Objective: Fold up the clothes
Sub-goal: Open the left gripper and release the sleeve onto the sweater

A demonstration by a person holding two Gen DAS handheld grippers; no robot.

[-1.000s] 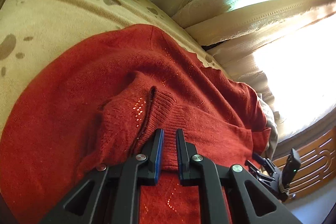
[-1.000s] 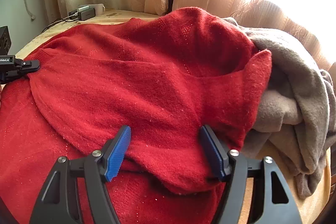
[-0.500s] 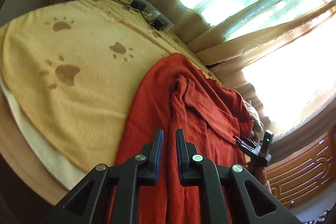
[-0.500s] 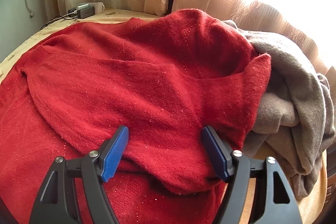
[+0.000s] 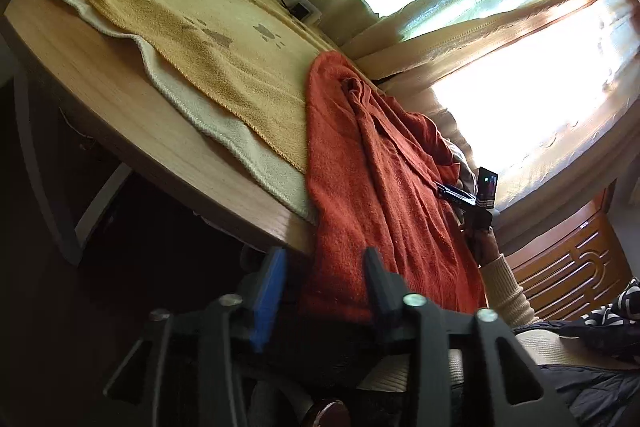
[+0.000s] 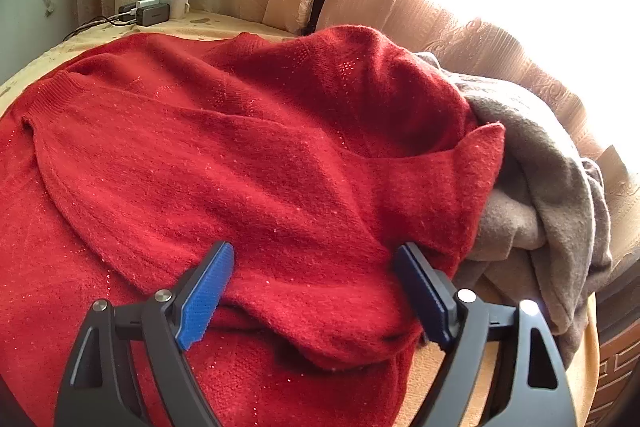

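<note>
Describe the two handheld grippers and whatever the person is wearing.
Both grippers, left gripper and right gripper, are black angular frames with triangular cut-outs and silver bolt heads; the jaws carry ribbed blue pads. The person wears a cream ribbed-knit sleeve.

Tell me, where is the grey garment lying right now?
In the right wrist view, the grey garment lies bunched at the right side of the table, against and partly under the red sweater, in front of the curtain.
</note>
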